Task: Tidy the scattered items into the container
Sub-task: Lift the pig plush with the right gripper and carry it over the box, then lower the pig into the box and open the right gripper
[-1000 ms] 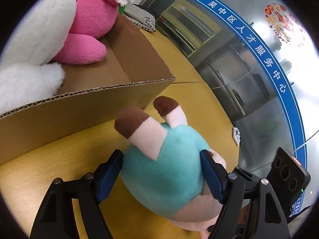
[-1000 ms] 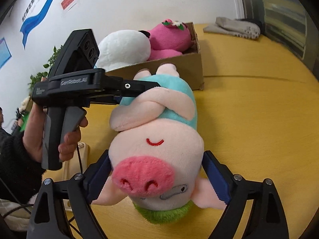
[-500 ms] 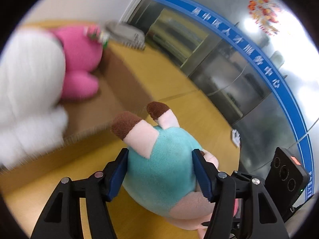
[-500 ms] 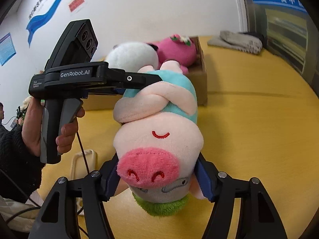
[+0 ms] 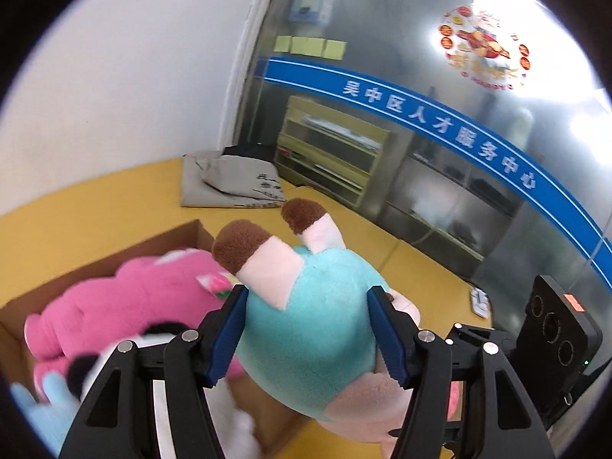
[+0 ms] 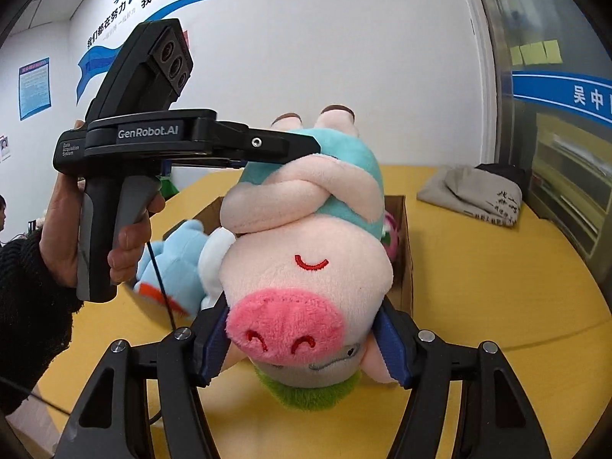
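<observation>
A plush pig (image 6: 306, 264) in a teal shirt is held in the air by both grippers. My left gripper (image 5: 306, 329) is shut on its teal body (image 5: 310, 325), hooves pointing away. My right gripper (image 6: 302, 348) is shut on its head, snout toward the camera. The pig hangs above the open cardboard box (image 5: 160, 241), also in the right wrist view (image 6: 403, 252). In the box lie a pink plush (image 5: 114, 306), a white plush (image 6: 214, 264) and a light blue plush (image 6: 172, 264).
The box stands on a round yellow table (image 6: 497, 287). A folded grey cloth bag (image 5: 229, 183) lies at the table's far edge, also in the right wrist view (image 6: 474, 195). A glass wall with a blue band (image 5: 459, 122) stands behind. A small white object (image 5: 480, 300) lies on the table.
Both grippers have lifted the pig off the table and carried it over the box. The box now lies below the pig instead of beyond it.
</observation>
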Demonstrator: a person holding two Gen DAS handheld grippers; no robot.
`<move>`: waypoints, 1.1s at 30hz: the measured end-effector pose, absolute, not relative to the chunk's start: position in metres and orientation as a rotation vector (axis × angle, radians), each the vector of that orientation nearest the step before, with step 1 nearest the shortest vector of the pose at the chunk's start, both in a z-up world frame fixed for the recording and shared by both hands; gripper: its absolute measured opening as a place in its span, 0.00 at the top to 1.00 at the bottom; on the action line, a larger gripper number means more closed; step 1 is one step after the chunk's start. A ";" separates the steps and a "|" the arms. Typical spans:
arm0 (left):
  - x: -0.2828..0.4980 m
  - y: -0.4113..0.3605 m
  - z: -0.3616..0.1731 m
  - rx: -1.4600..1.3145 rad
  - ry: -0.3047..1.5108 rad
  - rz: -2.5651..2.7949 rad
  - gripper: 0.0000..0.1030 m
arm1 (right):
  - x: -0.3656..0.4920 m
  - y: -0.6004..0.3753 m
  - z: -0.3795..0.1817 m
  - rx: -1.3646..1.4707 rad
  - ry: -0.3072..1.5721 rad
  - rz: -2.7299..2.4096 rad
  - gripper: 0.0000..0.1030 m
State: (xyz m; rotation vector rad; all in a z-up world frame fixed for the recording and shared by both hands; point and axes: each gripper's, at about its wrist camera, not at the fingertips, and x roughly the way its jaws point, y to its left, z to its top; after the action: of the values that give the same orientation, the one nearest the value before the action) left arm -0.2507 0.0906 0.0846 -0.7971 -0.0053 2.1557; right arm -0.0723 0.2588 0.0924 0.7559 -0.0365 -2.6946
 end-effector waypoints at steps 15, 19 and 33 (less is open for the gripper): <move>-0.330 0.108 -0.011 -1.091 0.072 2.045 0.39 | -0.161 0.256 0.009 1.068 0.085 -2.677 0.31; -0.329 0.114 -0.024 -1.153 0.116 2.019 0.38 | -0.151 0.257 0.006 1.129 0.058 -2.658 0.32; -0.329 0.133 -0.040 -1.214 0.266 2.037 0.29 | -0.164 0.258 0.033 1.124 0.032 -2.557 0.54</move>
State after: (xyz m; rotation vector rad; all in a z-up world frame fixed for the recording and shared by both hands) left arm -0.3289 0.1335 -0.0401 -1.2138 0.2657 2.0370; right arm -0.1644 0.2579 0.0329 1.1238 0.0322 -2.5573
